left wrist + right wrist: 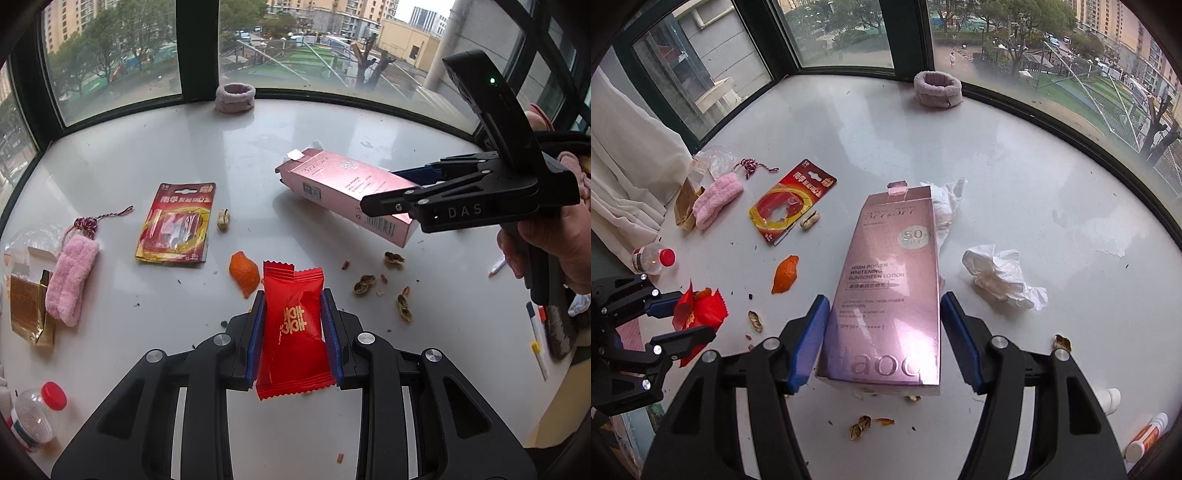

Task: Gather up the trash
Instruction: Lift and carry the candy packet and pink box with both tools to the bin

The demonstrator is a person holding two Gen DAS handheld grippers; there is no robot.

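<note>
Glossy white table (1015, 155); shiny, probably cardboard pink box (886, 280).

A white desk (1015, 155) runs up to dark-framed windows (846, 33). At the far edge, by the glass, sits a mauve fuzzy headband (937, 89), rolled into a ring. Over on the left, a pink fluffy pad (72, 280) lies flat, and a red-and-white twisted cord (88, 223) is just behind it. A small clear bottle with a red cap (653, 258) lies on its side near the white curtain (624, 173). Outside: trees, apartment blocks, a green court.
</note>
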